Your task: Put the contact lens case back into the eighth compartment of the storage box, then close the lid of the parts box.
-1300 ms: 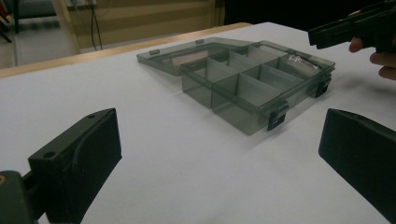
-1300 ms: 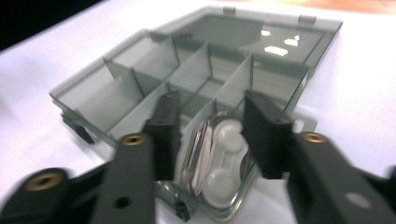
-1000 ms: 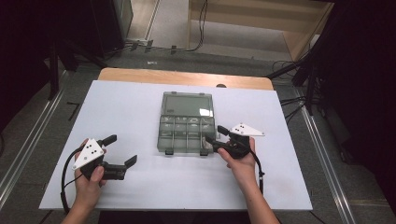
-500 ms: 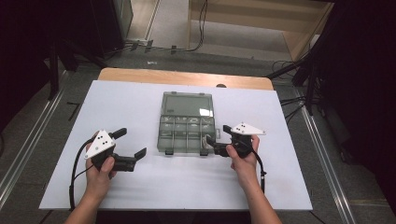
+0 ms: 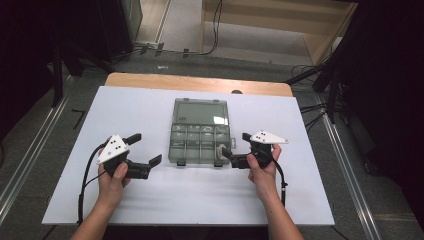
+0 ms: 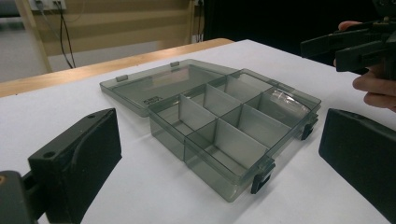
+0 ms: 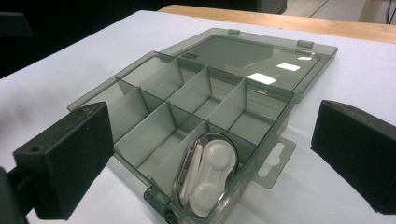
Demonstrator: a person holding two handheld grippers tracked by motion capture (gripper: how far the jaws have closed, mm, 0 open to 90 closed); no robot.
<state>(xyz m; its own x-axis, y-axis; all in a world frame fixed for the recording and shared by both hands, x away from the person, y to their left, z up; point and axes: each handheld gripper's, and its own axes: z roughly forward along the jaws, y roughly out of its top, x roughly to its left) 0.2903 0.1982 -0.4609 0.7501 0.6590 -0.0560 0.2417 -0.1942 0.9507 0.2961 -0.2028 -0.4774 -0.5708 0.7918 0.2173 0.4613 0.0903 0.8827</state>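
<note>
**Letting go of the white case in the organizer box**

Holding my left gripper (image 5: 145, 152) off to the left of the box, I am keeping its jaws spread wide with nothing between them; it is hovering over the white table (image 5: 150, 200), near the box but apart from it. In the left gripper view the box sits between its two black jaws, farther off.

Moving to the middle, the smoky clear organizer box (image 5: 200, 140) is lying open on the table, its lid (image 5: 201, 111) folded flat away from me. Most of its compartments are looking empty.

At the right, the small white case (image 7: 205, 175) is resting in the near corner compartment on my right side, leaning a little against the divider. My right gripper (image 5: 235, 150) is sitting just beside that corner; its jaws have just been opening and are now standing fully apart, clear of the case on both sides.

To finish this well, I am judging that I should be drawing the right gripper straight back and slightly up, keeping the jaws wide so neither one is catching the box wall or the front latches (image 6: 260, 179) and dragging the light box across the table.
</note>
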